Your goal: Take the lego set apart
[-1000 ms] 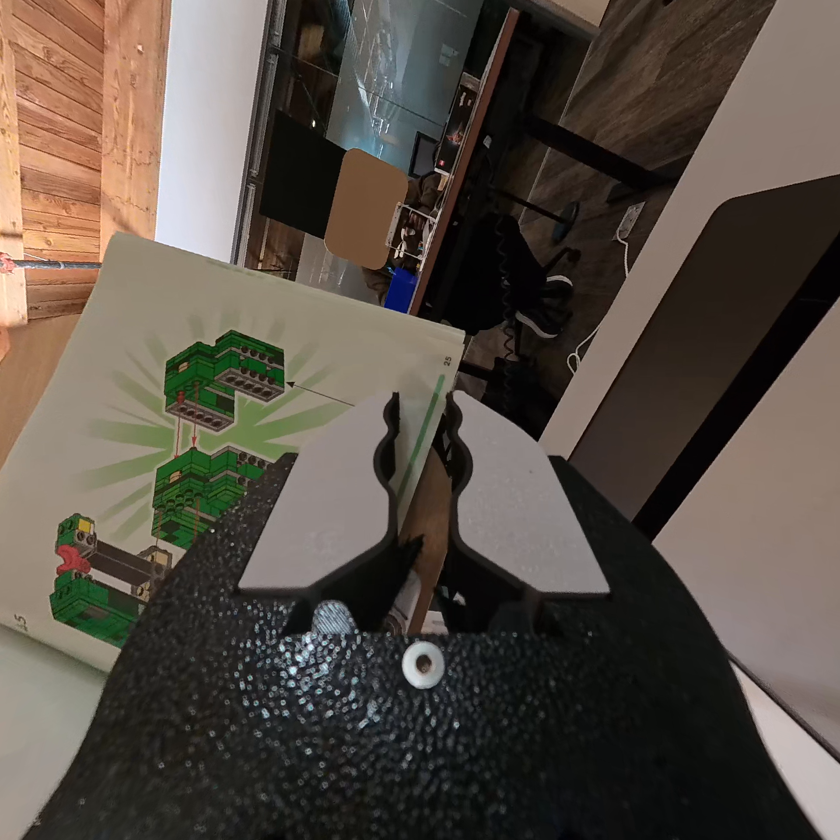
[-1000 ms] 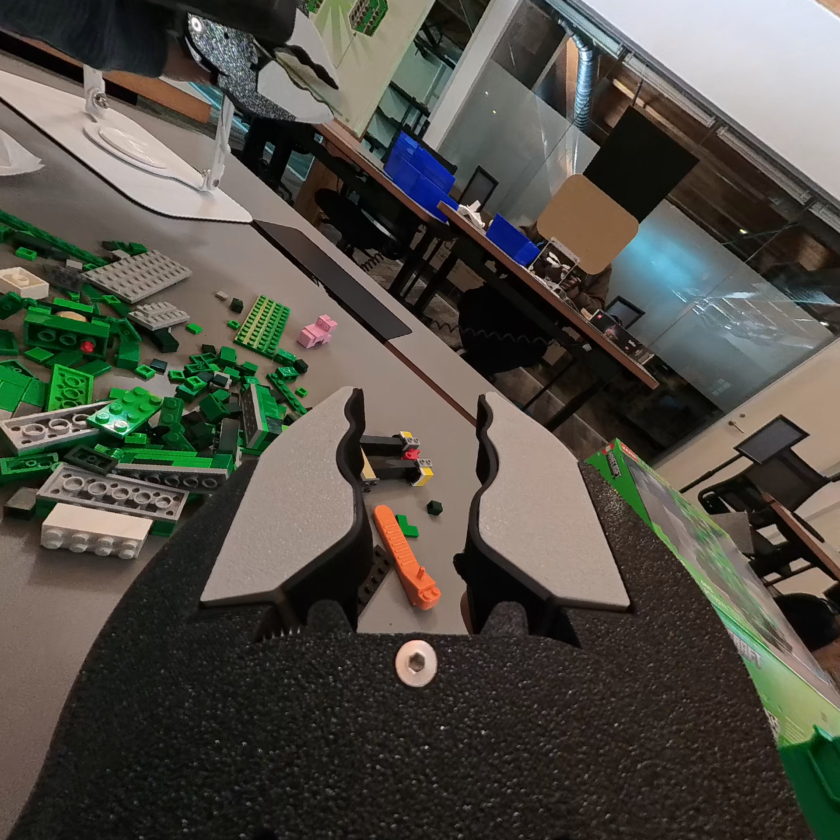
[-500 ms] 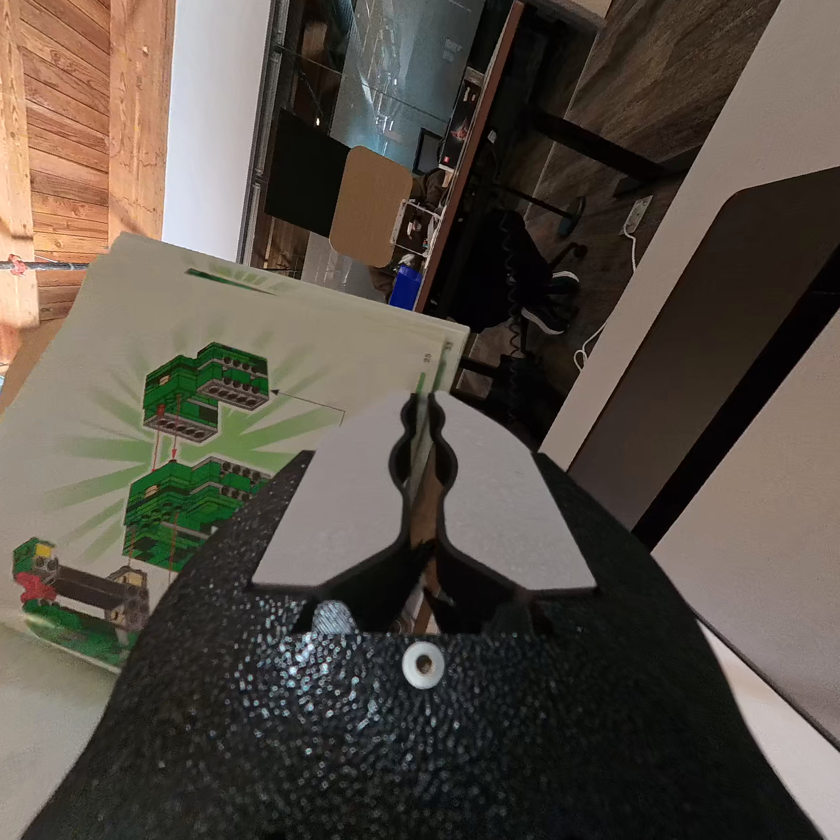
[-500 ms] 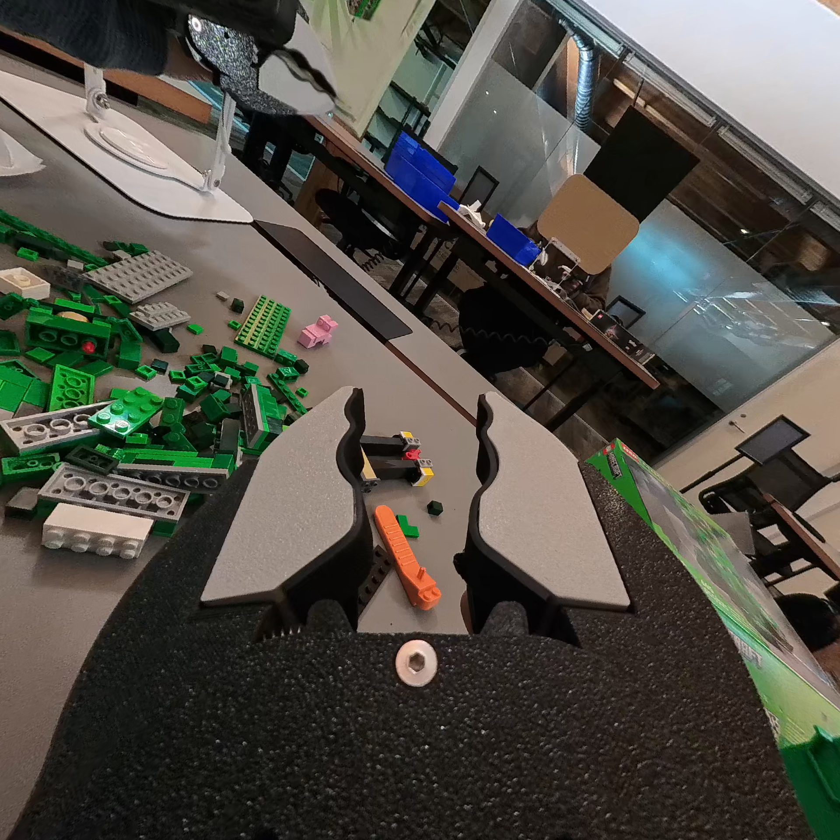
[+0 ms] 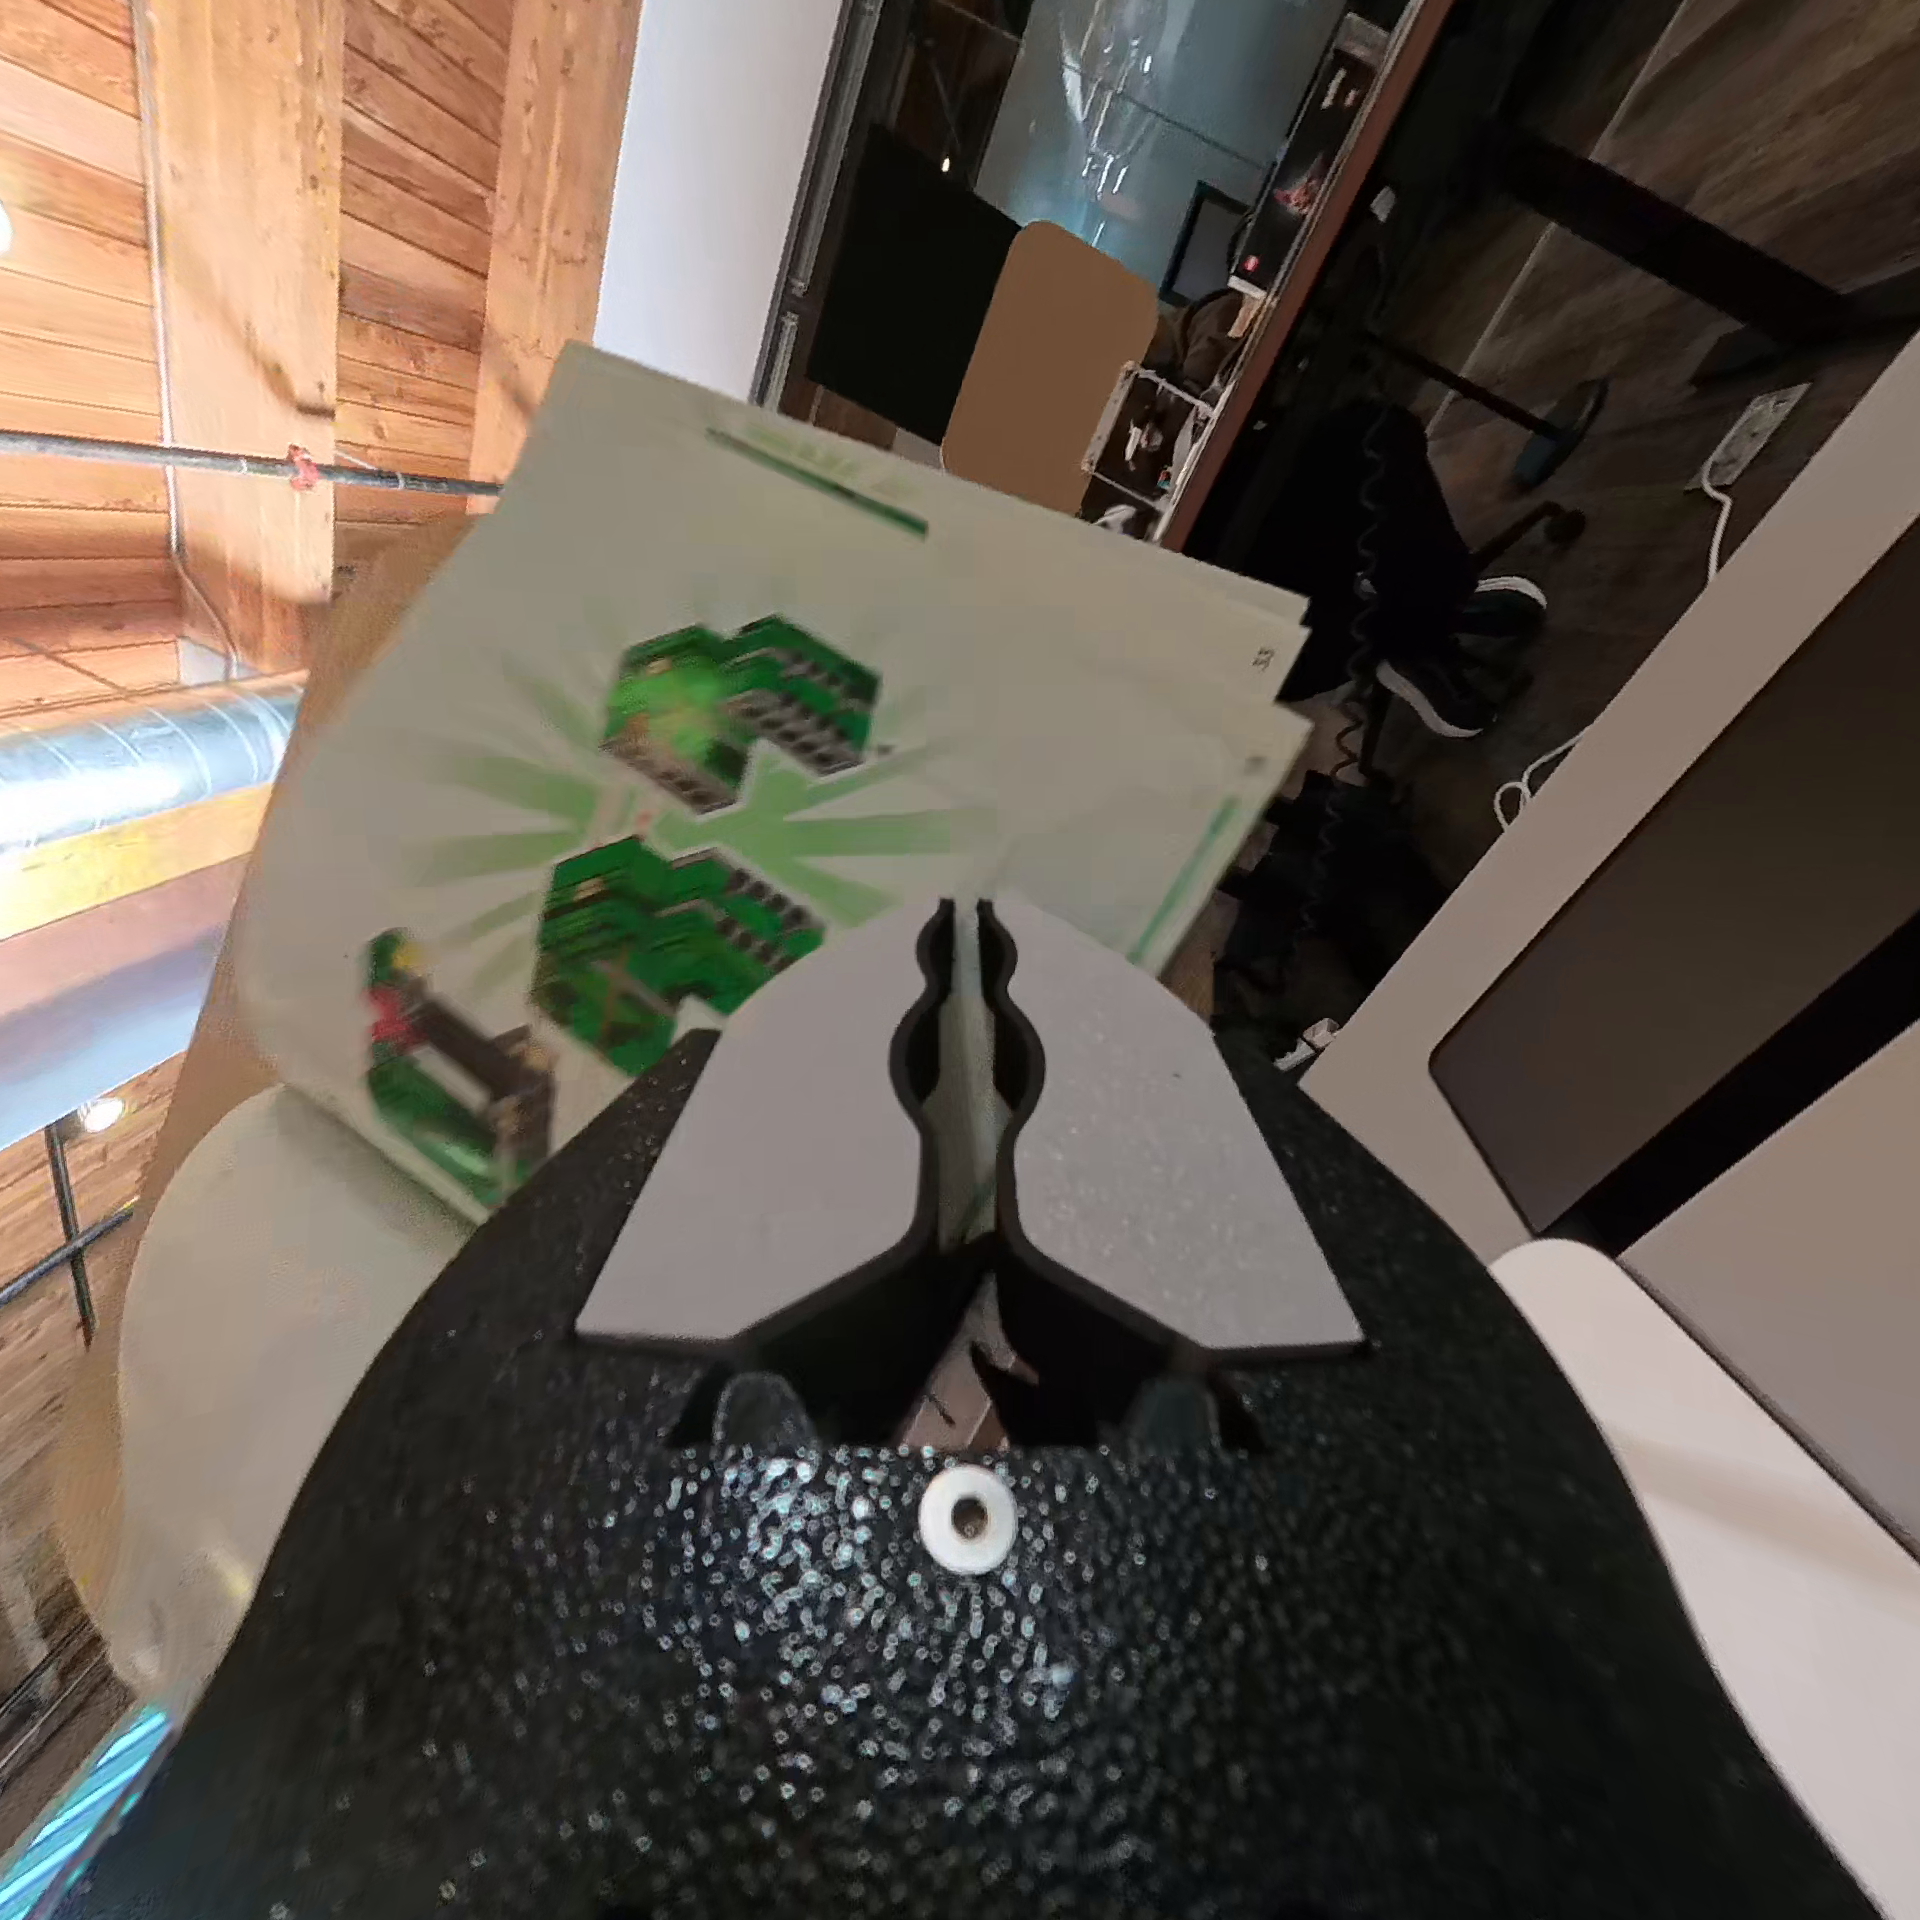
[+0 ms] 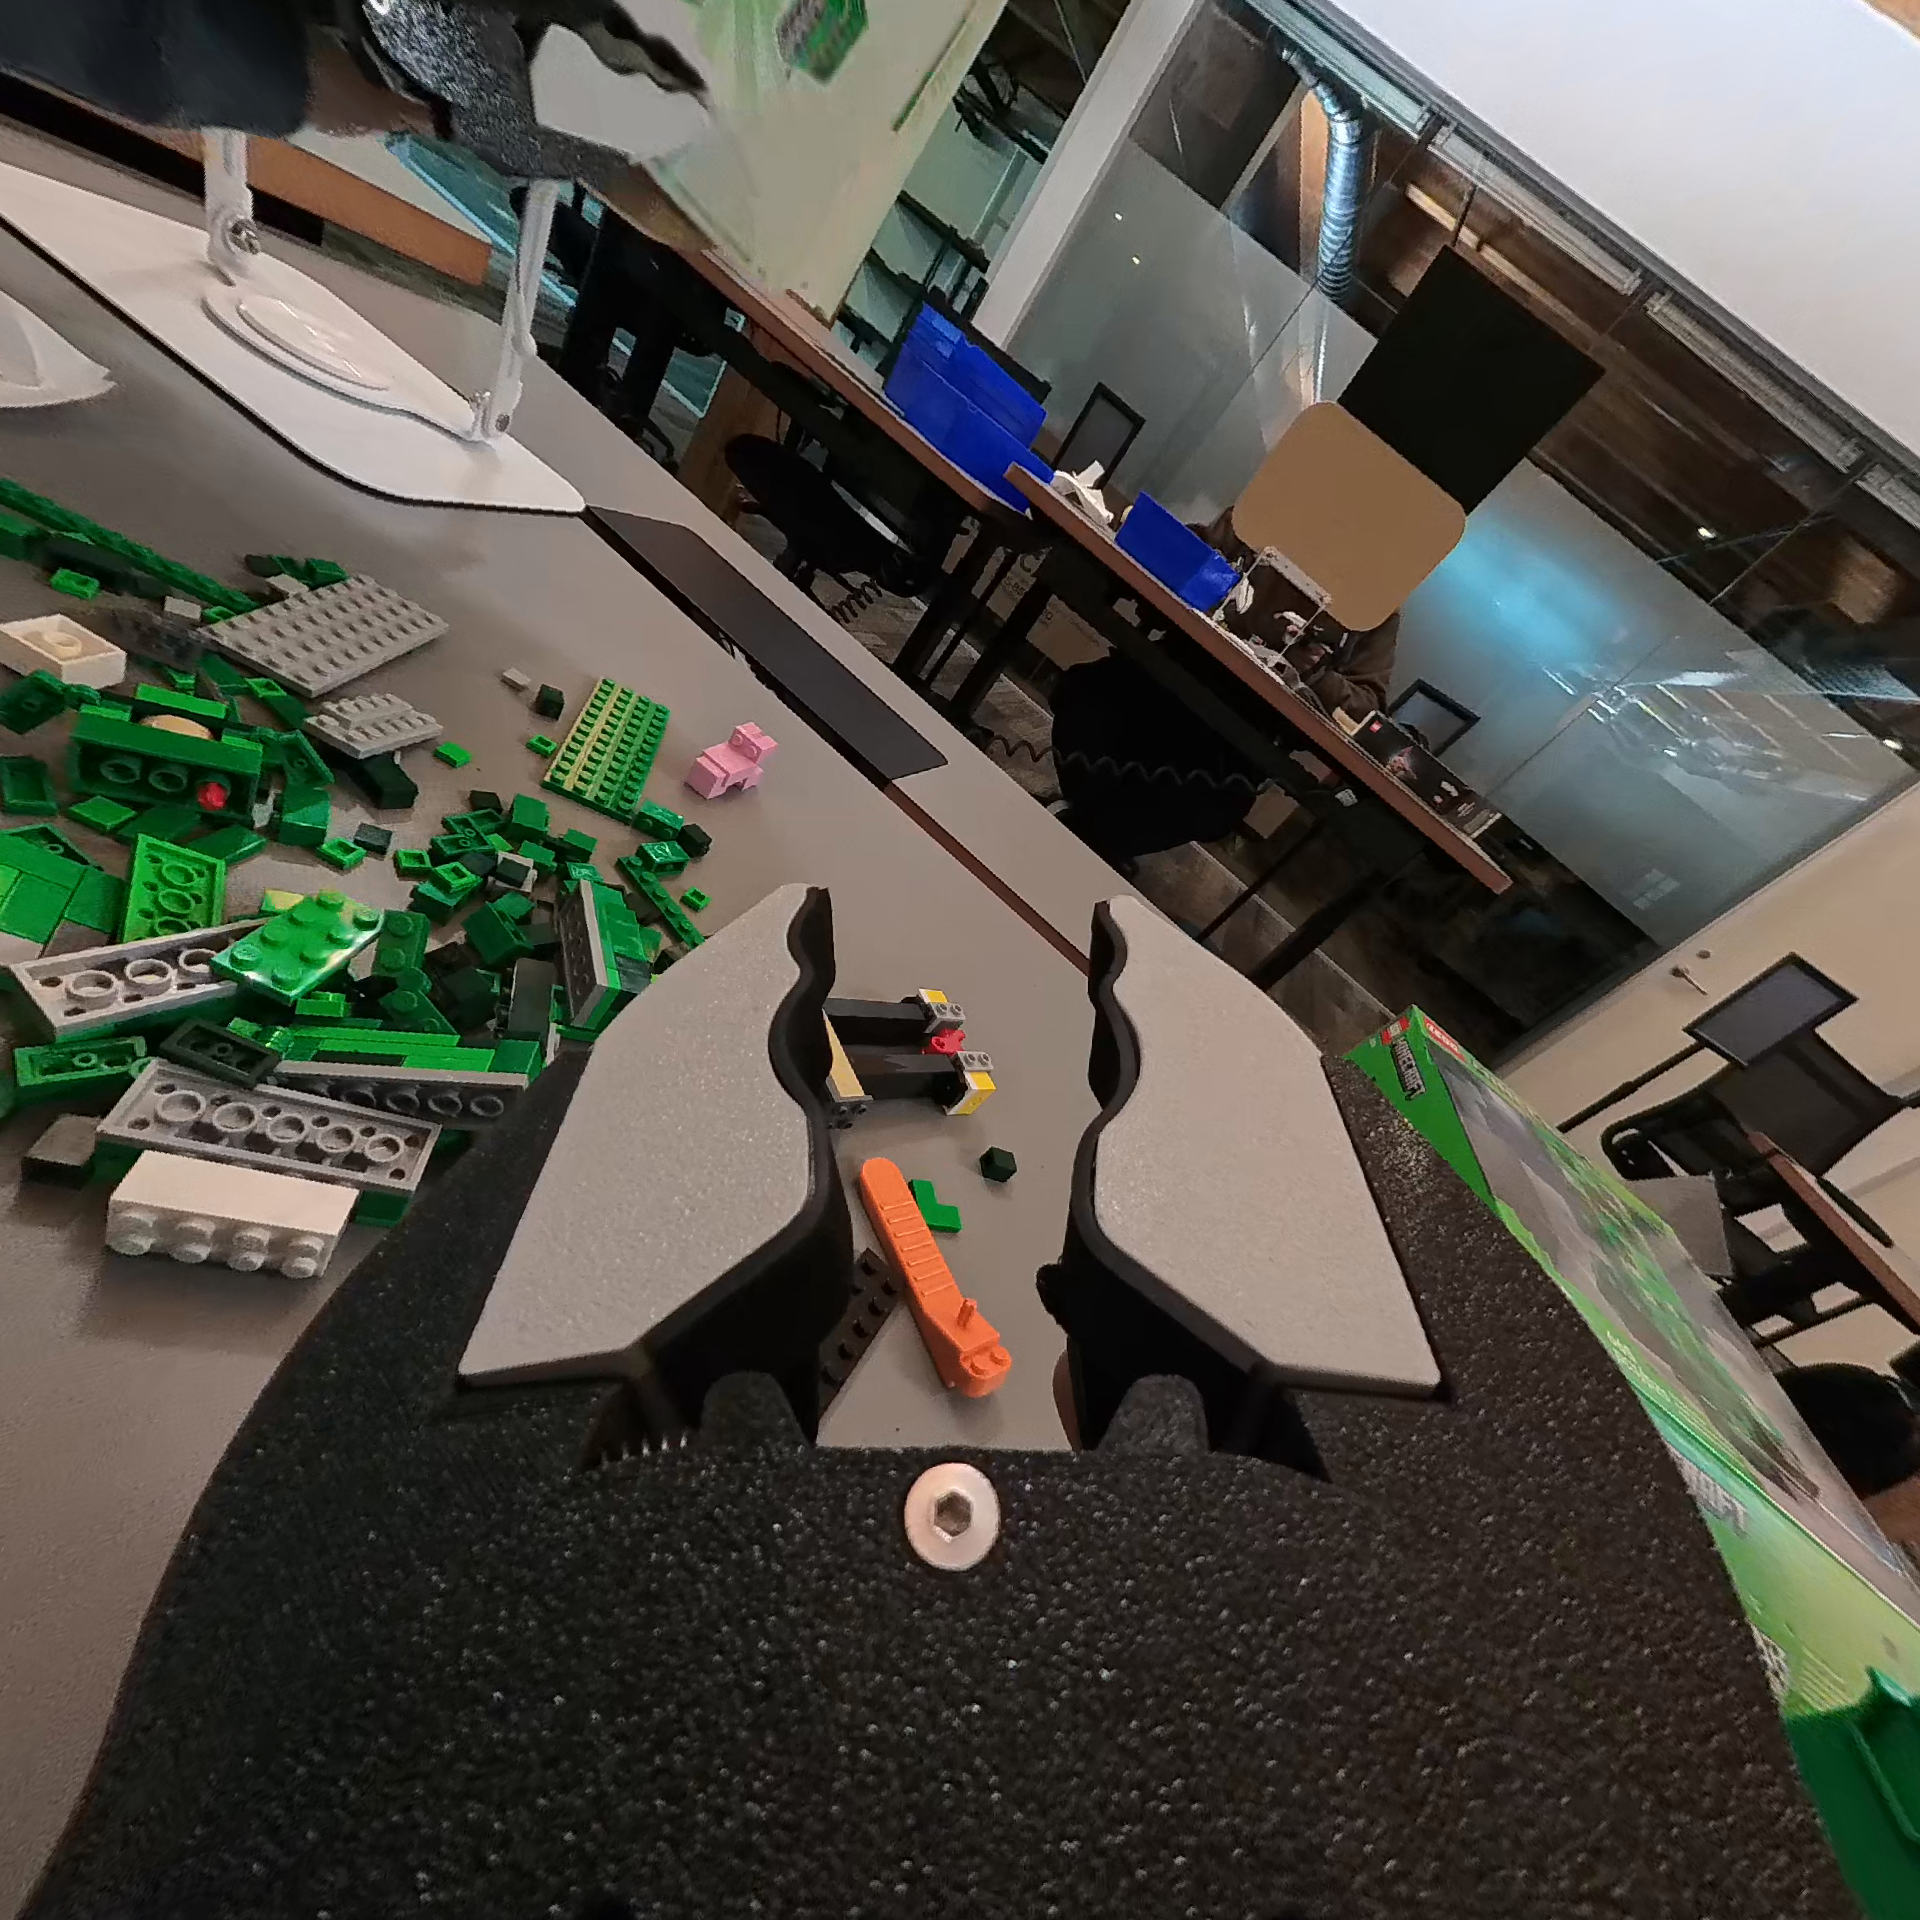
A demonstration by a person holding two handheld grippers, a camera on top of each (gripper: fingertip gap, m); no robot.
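My left gripper is shut on the edge of a pale green instruction booklet and holds it up in the air; it also shows far off in the right wrist view with the booklet. My right gripper is open and empty above the grey table. Between its fingers lie a small black, yellow and red lego assembly, an orange brick separator and tiny green pieces. A heap of loose green and grey lego pieces lies to the left.
A green lego box lies along the right. A small pink lego pig and a white stand base sit farther back. A black panel is set in the table. Desks, blue bins and chairs fill the room beyond.
My left gripper closed on the booklet and lifted and swung it; the page now looks blurred. My right gripper has stayed still and open.
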